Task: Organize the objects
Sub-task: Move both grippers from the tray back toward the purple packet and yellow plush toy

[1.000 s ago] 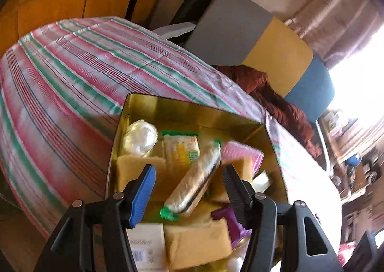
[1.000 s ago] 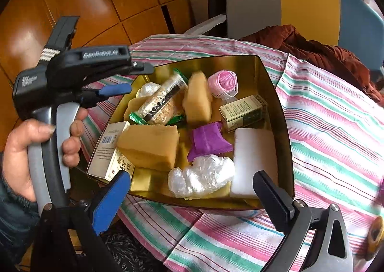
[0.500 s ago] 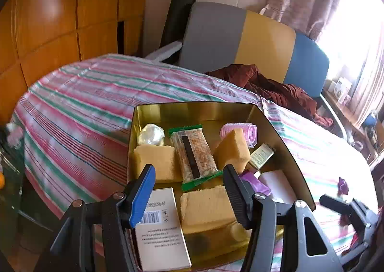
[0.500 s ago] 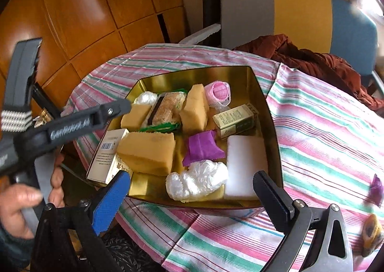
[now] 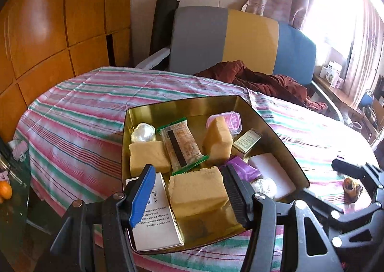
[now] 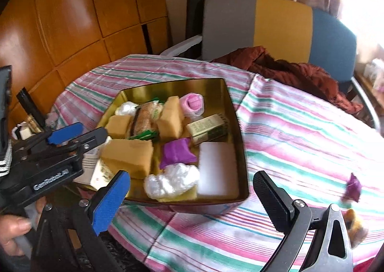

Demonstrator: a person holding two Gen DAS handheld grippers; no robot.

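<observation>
Striped tablecloth (image 6: 300,133) over round table, wood panelling behind. Left gripper (image 5: 189,194) nearest, jaws apart, holding nothing, above near edge of gold tin (image 5: 177,110). Right gripper (image 6: 192,200) likewise spread and empty, short of the tin. Inside tin: yellow sponges (image 5: 198,191), snack bar (image 5: 182,143), purple packet (image 6: 177,153), white block (image 6: 217,167). Beyond: brown jacket (image 6: 288,68), tricolour chair (image 5: 240,39).

"GenRobot.AI" stands in pale letters along the black body of the left gripper (image 6: 74,137), seen from the right wrist view. The white box (image 5: 156,221) in the gold tin (image 5: 182,109) carries lines of small print and two small symbols, too fine to read
</observation>
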